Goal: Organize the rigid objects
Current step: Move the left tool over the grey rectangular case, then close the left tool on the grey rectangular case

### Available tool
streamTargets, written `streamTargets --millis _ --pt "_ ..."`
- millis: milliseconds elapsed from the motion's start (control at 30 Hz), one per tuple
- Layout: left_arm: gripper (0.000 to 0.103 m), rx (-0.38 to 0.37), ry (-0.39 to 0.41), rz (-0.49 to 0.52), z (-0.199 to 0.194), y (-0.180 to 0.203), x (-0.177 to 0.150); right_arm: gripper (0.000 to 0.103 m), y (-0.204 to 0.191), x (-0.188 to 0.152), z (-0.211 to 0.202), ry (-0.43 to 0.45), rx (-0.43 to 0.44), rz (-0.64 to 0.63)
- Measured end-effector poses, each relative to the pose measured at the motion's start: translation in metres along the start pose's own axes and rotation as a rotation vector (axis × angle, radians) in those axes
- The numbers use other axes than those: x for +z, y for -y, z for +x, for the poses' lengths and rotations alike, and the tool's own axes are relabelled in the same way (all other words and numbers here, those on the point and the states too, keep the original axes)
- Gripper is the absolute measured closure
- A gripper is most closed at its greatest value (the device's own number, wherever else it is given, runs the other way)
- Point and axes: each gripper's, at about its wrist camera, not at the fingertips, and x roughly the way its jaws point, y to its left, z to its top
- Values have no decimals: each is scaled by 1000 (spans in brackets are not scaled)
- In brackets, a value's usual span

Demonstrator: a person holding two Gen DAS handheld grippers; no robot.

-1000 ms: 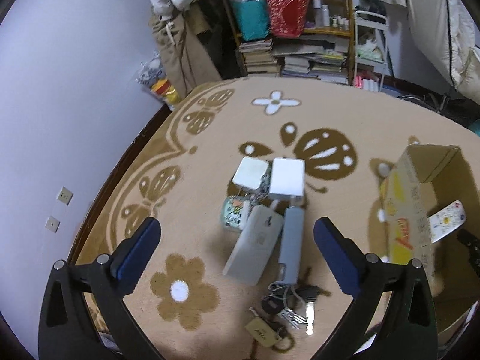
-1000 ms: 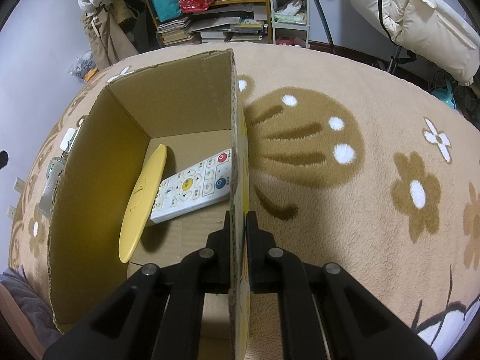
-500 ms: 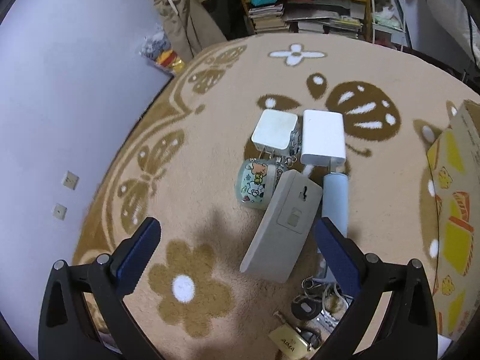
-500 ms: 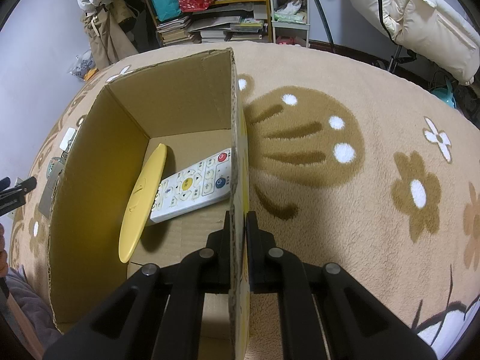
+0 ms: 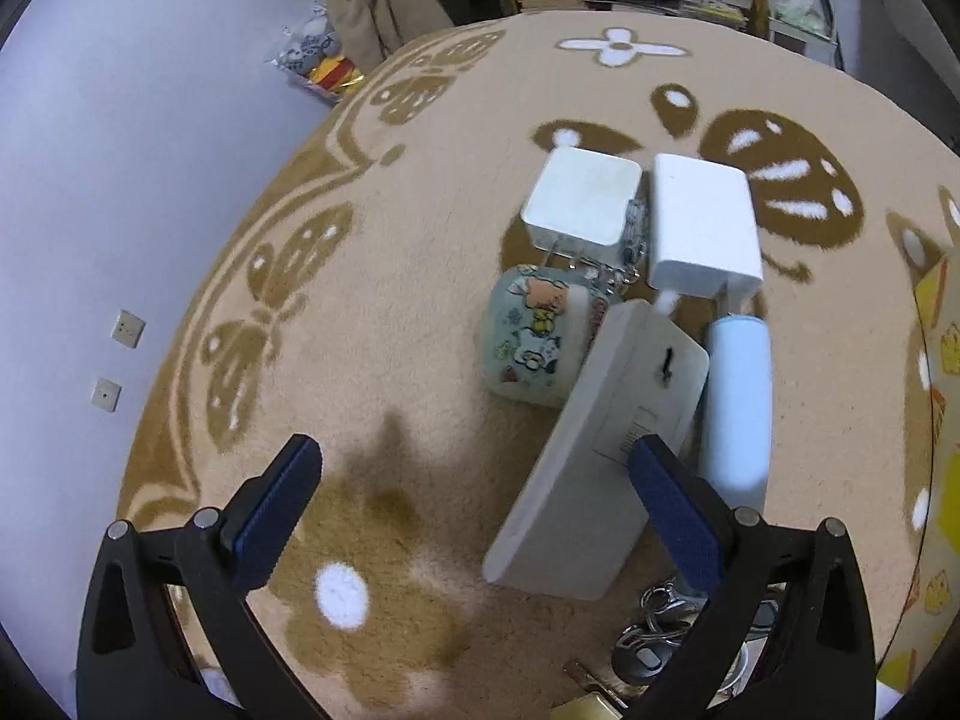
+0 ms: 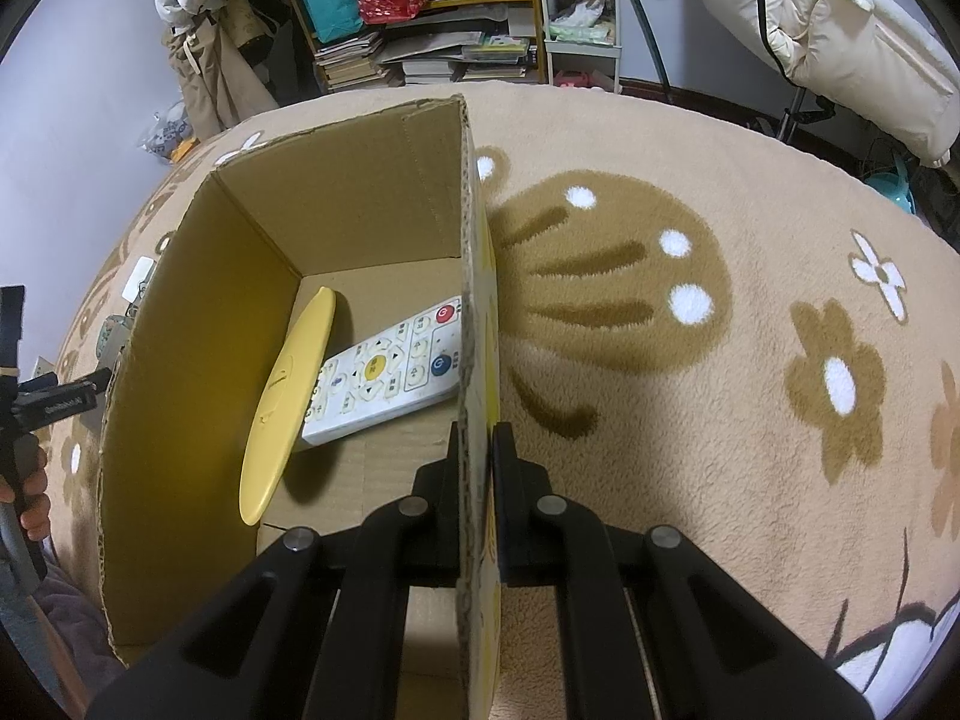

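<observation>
The left gripper [image 5: 474,498] hovers wide open and empty above the grey flat device [image 5: 600,450] on the rug [image 5: 390,240]; centring its fingers astride it looks wise. The right gripper [image 6: 477,450] pinches the cardboard box [image 6: 180,360] wall, steadying it.

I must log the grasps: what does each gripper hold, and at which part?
The right gripper is shut on the brown cardboard box, pinching its side wall. The left gripper is open, holding nothing.

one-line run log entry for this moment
left hand-held gripper: open above grey remote | right hand-held gripper: shut on box wall
</observation>
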Motion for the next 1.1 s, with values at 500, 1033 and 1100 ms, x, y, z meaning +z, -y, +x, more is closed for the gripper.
streamTargets --millis 500,1033,1100 --pt "0 -45 -27 46 9 14 -2 95 0 0 0 -1 -1 0" --pt "51 -78 -38 188 9 49 -15 95 -1 1 -1 -1 -1 -1" --pt "51 -72 -30 195 9 51 -16 95 -1 1 -1 -1 -1 0"
